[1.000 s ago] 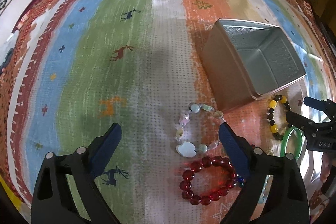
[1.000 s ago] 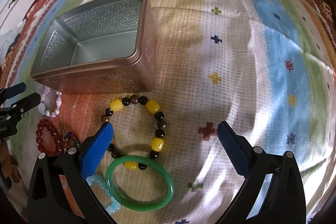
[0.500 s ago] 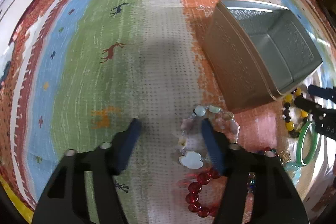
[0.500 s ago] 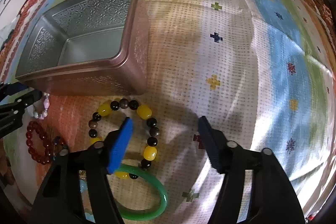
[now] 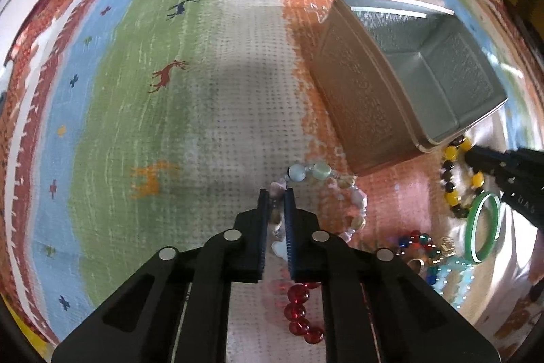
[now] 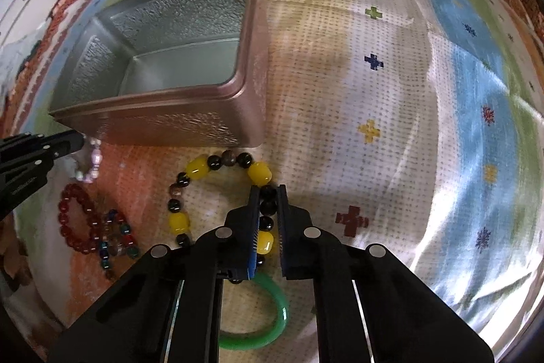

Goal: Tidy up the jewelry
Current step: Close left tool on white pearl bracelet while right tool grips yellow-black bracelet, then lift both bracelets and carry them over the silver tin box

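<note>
Both grippers have gone from spread wide a second ago to pinched, each on its own bracelet

Left gripper (image 5: 275, 193): fingers pressed together on the near-left arc of the pastel stone bracelet (image 5: 343, 193). Pale beads show in the narrow slot between the pads. The rest of the loop lies on the cloth, fanning to the right of the tips

Right gripper (image 6: 268, 189): fingers pressed together on the right-hand run of the yellow and black bead bracelet (image 6: 197, 169), with dark beads and one yellow bead visible between the pads. The loop lies flat; I cannot tell whether either bracelet has left the cloth yet

Close to the grippers, untouched: red bead bracelet (image 6: 73, 220), a multicoloured bead strand (image 6: 117, 237), green bangle (image 6: 272, 322) partly under the right gripper, and a pale blue piece (image 5: 455, 278) beside the bangle

Further out: the metal tin (image 6: 163, 111), open, nothing inside. Both gripped bracelets lie just beside its near wall. Beyond it, only patterned cloth (image 6: 391, 73)

Judgement: the grasp stage looks done on both sides at once. Lift and carry to the tin comes next. A bead string held by one arc will dangle and may snag on the rim
</note>
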A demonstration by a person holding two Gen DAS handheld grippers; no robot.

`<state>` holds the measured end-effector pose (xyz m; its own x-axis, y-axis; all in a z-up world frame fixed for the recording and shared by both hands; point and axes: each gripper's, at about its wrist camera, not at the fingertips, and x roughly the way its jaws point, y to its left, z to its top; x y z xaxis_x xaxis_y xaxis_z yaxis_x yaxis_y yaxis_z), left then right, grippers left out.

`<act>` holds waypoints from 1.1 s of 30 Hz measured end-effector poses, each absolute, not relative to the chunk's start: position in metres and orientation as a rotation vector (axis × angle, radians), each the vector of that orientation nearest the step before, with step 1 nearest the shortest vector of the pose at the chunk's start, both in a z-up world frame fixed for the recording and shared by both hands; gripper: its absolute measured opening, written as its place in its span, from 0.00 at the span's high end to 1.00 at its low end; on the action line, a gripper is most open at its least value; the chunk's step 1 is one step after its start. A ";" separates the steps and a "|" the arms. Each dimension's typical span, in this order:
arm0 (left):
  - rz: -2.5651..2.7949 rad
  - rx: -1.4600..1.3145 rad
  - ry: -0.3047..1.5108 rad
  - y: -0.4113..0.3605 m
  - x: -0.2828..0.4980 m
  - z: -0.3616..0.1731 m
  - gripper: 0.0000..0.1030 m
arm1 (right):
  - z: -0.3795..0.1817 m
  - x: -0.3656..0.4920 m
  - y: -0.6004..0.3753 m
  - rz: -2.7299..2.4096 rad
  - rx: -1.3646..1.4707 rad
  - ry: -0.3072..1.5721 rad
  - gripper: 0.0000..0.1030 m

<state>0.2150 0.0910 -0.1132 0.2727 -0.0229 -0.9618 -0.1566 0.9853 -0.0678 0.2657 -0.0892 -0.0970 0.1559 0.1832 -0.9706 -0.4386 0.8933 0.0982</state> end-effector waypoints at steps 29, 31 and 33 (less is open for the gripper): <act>0.099 -0.285 1.009 0.097 0.197 -0.038 0.94 | -0.008 0.249 -0.090 0.648 -0.159 1.132 0.90; 0.097 -0.275 0.991 0.094 0.198 -0.033 0.94 | -0.002 0.247 -0.088 0.666 -0.153 1.118 0.90; 0.092 -0.269 0.975 0.092 0.199 -0.027 0.94 | 0.006 0.245 -0.087 0.681 -0.151 1.100 0.90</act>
<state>0.1986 0.0919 -0.0273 0.5604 -0.0435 -0.8271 -0.1969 0.9630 -0.1841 0.2451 -0.0869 0.0057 0.2750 0.4318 -0.8590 -0.5758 0.7895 0.2125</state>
